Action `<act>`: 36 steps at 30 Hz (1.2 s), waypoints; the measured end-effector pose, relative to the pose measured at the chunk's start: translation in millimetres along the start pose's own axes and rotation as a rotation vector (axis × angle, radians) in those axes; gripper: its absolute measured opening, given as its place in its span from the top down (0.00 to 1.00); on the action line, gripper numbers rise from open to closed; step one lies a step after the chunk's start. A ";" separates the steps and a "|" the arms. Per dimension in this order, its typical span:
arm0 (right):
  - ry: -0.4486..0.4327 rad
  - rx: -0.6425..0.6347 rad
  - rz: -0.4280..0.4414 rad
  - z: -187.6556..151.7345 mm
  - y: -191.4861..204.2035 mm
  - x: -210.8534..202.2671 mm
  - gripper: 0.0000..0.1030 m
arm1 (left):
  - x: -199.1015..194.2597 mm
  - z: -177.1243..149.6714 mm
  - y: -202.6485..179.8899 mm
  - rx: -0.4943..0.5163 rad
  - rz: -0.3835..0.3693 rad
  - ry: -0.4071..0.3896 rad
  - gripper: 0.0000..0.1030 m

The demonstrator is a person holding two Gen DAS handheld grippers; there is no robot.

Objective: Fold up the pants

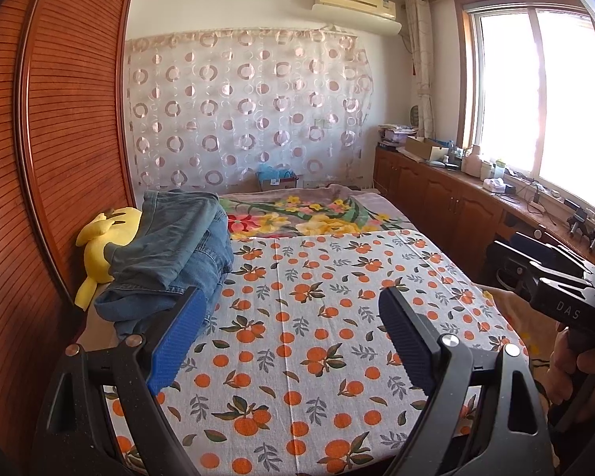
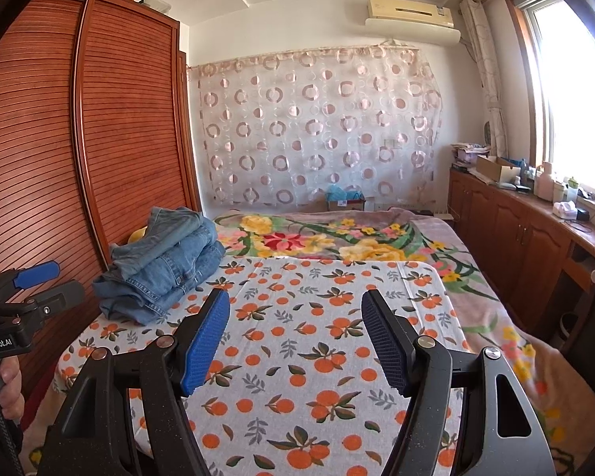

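The blue denim pants (image 2: 164, 265) lie in a loose, rumpled heap at the far left side of the bed, on the white sheet printed with oranges (image 2: 317, 337), next to the brown slatted wardrobe (image 2: 59, 158) and partly over a yellow plush toy (image 1: 99, 246). Both tools are released and empty: the left hand-held gripper (image 1: 289, 321) has its blue pads wide apart above the sheet, near the heap, and the right hand-held gripper (image 2: 295, 333) is also spread, well apart from the denim.

The step now, I judge, is to fetch the pants and spread them flat. It is better to take the waistband with both tools, one at each side. Then pull the cloth to the free middle of the sheet, away from the toy, before any fold.
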State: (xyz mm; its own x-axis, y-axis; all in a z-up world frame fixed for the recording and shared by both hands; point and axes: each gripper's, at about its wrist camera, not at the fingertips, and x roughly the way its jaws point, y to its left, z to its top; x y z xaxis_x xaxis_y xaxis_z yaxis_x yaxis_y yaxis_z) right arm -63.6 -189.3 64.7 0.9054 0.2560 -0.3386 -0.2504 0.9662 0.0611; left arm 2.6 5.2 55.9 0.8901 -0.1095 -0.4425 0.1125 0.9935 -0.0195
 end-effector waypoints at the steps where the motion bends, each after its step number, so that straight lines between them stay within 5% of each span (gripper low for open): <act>1: 0.001 0.000 0.000 0.2 0.2 0.3 0.31 | 0.0 0.3 0.0 -0.001 -0.001 0.000 0.13; 36: 0.000 -0.002 0.003 -3.3 -1.9 -0.9 0.31 | -0.7 1.3 -0.2 0.002 0.000 0.001 0.13</act>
State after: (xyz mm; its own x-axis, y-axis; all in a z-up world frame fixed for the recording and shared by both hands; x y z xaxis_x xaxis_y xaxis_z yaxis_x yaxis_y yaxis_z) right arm -65.1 -191.5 61.8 0.9046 0.2588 -0.3388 -0.2538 0.9654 0.0597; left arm 2.5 5.0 57.4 0.8894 -0.1099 -0.4438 0.1138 0.9933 -0.0180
